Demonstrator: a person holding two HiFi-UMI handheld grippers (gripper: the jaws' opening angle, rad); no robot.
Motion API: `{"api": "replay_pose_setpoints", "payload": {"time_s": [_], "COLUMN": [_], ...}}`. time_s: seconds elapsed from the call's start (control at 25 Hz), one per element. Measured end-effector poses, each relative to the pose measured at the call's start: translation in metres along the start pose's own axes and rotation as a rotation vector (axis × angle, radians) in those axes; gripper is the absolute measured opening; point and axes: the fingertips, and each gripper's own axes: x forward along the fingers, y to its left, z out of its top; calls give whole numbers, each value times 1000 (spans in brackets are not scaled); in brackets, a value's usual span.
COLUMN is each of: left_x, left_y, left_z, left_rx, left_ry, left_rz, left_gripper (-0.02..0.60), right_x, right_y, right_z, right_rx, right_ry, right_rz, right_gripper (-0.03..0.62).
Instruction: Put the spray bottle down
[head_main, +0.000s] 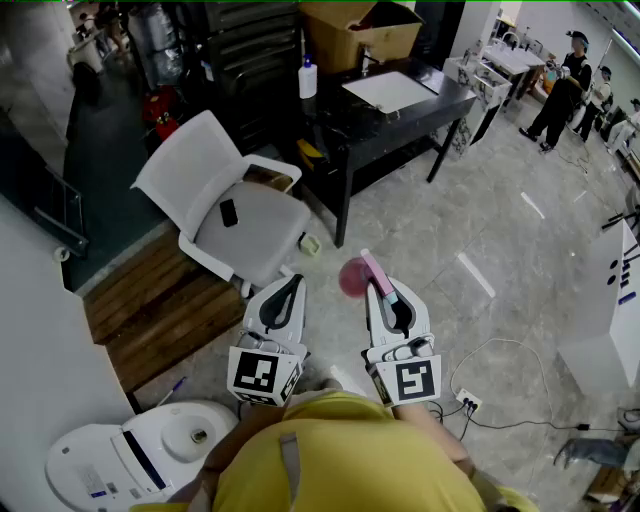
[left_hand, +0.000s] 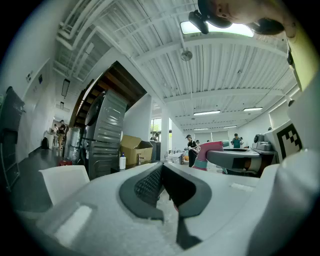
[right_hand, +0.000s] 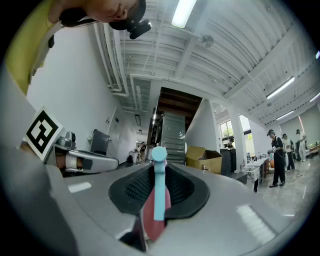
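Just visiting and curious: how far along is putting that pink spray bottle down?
Nothing looks done yet. In hand: the right gripper is clamped on the spray bottle, held above the floor. The left gripper is shut and empty. Left: setting it on a surface, perhaps the black table, and letting go.

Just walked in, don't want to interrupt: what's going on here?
A person in a yellow shirt holds a gripper in each hand, out over the floor. The right gripper is shut on a pink spray bottle, which is not yet put down. The left gripper is shut and empty.
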Motion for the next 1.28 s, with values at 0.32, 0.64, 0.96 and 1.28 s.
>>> {"api": "replay_pose_setpoints", "payload": {"time_s": [0.32,0.64,0.96,1.28], "left_x": [38,61,102,194], "left_y": [-9,-15,32,116], "left_z": [2,-14,-35,-27], "left_rx": [3,-3,-22,15], "left_ry": [-6,4,26,6], "left_rz": [-27,-19,13,-1], "left_gripper": [0,0,0,0], "right_x": [9,19,79,191], "right_y": [-34,-52,-67,-95], "right_z": [-6,-26,-54,-71], "right_rx": [48,53,54,26], "right_ry": [-1,18,39,53], "right_rz": [-6,29,25,-12], "right_gripper": [63,63,61,63]}}
